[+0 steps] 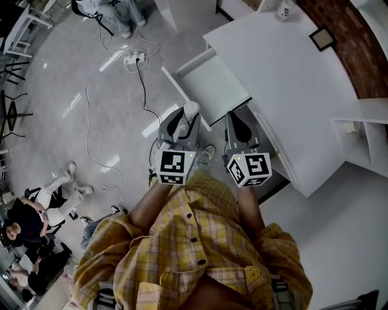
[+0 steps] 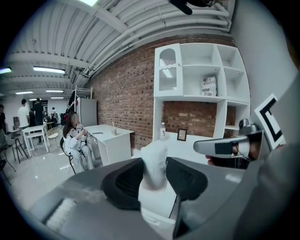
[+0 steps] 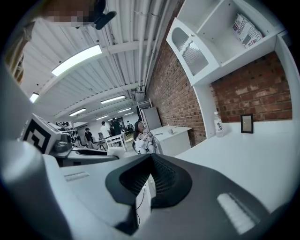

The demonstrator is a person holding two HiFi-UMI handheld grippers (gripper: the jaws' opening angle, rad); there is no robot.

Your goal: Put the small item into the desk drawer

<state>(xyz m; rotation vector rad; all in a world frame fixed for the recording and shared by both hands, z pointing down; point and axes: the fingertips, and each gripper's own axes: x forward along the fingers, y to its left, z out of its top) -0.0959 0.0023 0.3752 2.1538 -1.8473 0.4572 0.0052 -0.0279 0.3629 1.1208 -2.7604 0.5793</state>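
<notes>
In the head view my left gripper (image 1: 187,116) is shut on a small white item (image 1: 191,109), which it holds just short of the near corner of the open white drawer (image 1: 213,83). The drawer is pulled out from the white desk (image 1: 285,72). In the left gripper view the white item (image 2: 155,165) stands upright between the two dark pads, which press on its sides. My right gripper (image 1: 238,123) hovers beside the left one, near the desk's front edge. Its pads (image 3: 161,180) stand together with nothing between them.
A picture frame (image 1: 322,39) and a bottle (image 1: 284,9) stand at the desk's far side. A white shelf unit (image 1: 364,139) is on the right. A power strip (image 1: 134,59) with cables lies on the floor. People sit at the lower left (image 1: 36,212).
</notes>
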